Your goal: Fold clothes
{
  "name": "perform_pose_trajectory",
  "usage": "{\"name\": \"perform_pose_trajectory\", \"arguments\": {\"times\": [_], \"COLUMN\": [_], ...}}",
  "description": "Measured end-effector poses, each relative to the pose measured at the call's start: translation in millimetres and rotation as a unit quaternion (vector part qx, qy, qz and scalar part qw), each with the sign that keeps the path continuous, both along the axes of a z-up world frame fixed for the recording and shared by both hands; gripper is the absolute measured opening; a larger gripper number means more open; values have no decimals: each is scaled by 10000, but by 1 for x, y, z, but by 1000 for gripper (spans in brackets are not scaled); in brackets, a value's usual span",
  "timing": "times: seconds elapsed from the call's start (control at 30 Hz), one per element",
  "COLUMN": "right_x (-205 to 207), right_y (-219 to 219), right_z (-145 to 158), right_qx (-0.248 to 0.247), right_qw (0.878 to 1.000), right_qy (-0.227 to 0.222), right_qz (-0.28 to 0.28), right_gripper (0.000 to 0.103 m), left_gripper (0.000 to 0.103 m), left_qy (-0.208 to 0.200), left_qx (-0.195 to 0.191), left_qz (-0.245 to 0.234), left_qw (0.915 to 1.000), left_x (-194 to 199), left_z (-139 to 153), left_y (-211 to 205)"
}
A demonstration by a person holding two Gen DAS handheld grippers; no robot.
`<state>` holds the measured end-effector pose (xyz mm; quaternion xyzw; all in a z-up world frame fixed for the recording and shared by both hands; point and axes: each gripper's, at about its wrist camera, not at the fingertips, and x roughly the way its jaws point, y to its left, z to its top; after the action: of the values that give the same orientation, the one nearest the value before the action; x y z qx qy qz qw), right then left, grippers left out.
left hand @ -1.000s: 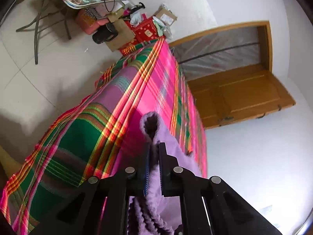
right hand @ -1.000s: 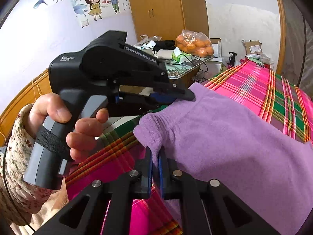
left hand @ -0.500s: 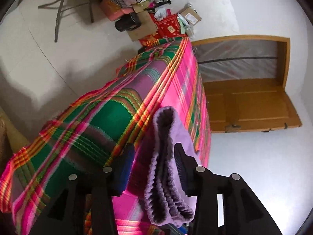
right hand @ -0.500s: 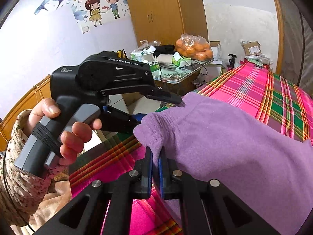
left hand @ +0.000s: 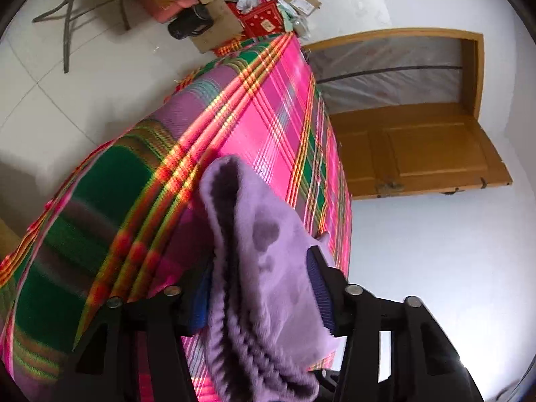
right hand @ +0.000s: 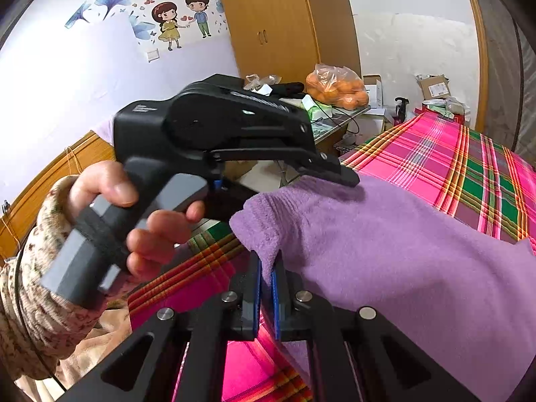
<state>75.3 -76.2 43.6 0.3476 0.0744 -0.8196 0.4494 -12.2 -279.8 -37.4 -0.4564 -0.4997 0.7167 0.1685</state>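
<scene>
A purple fleece garment (right hand: pixel 402 251) hangs folded over a bed with a pink and green plaid sheet (left hand: pixel 268 117). My right gripper (right hand: pixel 266 268) is shut on the garment's near corner. A person's hand (right hand: pixel 110 187) holds my left gripper (left hand: pixel 258 261) at the garment's left edge. Its jaws are closing, with a thick fold of the purple garment (left hand: pixel 268 284) between them. The fold leans on the right pad (left hand: pixel 318 284), and a dark gap shows at the left pad. In the right wrist view its upper finger (right hand: pixel 335 169) lies on top of the cloth and the lower one is hidden.
Boxes and clutter (left hand: pixel 234 16) sit on the tiled floor past the bed's far end. A wooden door (left hand: pixel 418 147) stands to the right. A side table with a bag of oranges (right hand: pixel 338 83) and a wooden wardrobe (right hand: pixel 284 16) stand behind the left gripper.
The left gripper let go of the thin edge it pinched, opened wide and now straddles a thicker fold. The right gripper kept its grip and place.
</scene>
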Motion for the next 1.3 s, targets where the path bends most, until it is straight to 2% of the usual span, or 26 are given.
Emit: {"name": "perform_pose_trajectory", "arguments": {"times": [0.07, 0.1, 0.3, 0.6, 0.7, 0.8, 0.97, 1.13, 1.3], "right_x": [-1, -1, -7, -8, -7, -13, -13, -9, -3], "right_y": [1, 0, -6, -26, -32, -32, -22, -5, 22], "right_z": [-1, -2, -7, -3, -5, -16, -9, -2, 7], "right_qx": [4, 27, 124, 89, 64, 80, -122, -365, -591], "right_qw": [10000, 10000, 9998, 9998, 9998, 9988, 9988, 9983, 9975], "right_qy": [-20, -24, -124, -158, -145, -469, -467, -452, -388], "right_qz": [-4, -18, -79, -17, 76, 64, 44, 44, -1], "right_gripper": [6, 6, 6, 5, 5, 5, 5, 5, 5], "left_gripper": [28, 15, 14, 14, 14, 14, 14, 14, 14], "left_qy": [9, 5, 345, 457, 522, 418, 302, 473, 615], "left_qx": [-93, -158, -719, -619, -753, -977, -954, -1242, -1292], "left_qz": [-29, -15, -3, 139, 233, 248, 282, 156, 64], "left_qw": [10000, 9999, 9968, 9969, 9955, 9940, 9946, 9910, 9897], "left_x": [-5, -7, -14, -18, -11, -4, -5, -4, -1], "left_z": [-1, -2, 5, 12, 18, 15, 15, 40, 57], "left_y": [2, 2, 6, -10, -17, -18, -16, 1, 20]}}
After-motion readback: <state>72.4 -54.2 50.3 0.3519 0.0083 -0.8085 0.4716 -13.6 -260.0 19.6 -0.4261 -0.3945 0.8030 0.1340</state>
